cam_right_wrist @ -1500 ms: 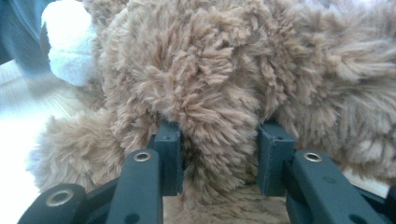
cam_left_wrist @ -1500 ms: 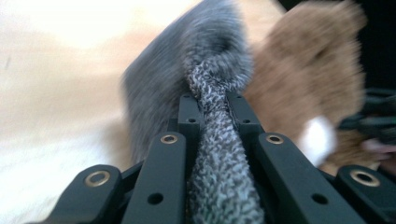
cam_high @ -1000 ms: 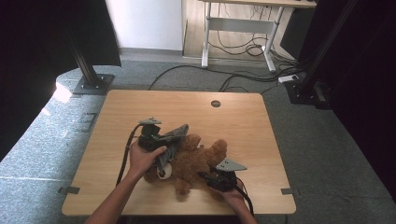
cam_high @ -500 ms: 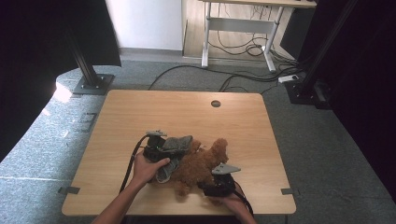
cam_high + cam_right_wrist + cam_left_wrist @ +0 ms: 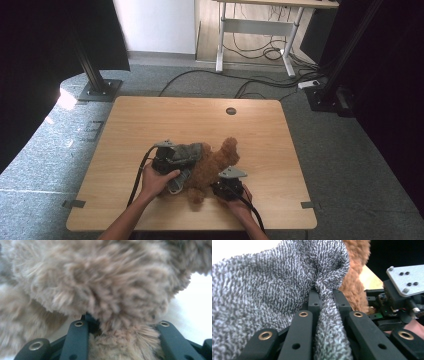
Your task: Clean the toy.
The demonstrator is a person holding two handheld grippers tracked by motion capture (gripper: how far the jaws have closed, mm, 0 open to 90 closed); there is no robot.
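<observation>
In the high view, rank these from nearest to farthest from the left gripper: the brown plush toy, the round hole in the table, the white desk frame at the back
1. Brown plush toy, just right of the left gripper.
2. Round hole, toward the table's far edge.
3. White desk frame, on the floor beyond the table.

The far half of the tabletop (image 5: 200,120) lies bare and open to a pass, broken by nothing but a small dark hole (image 5: 230,111), while the near middle is blocked by the brown plush toy (image 5: 212,162) and grey cloth (image 5: 187,152) between both tongs.
</observation>
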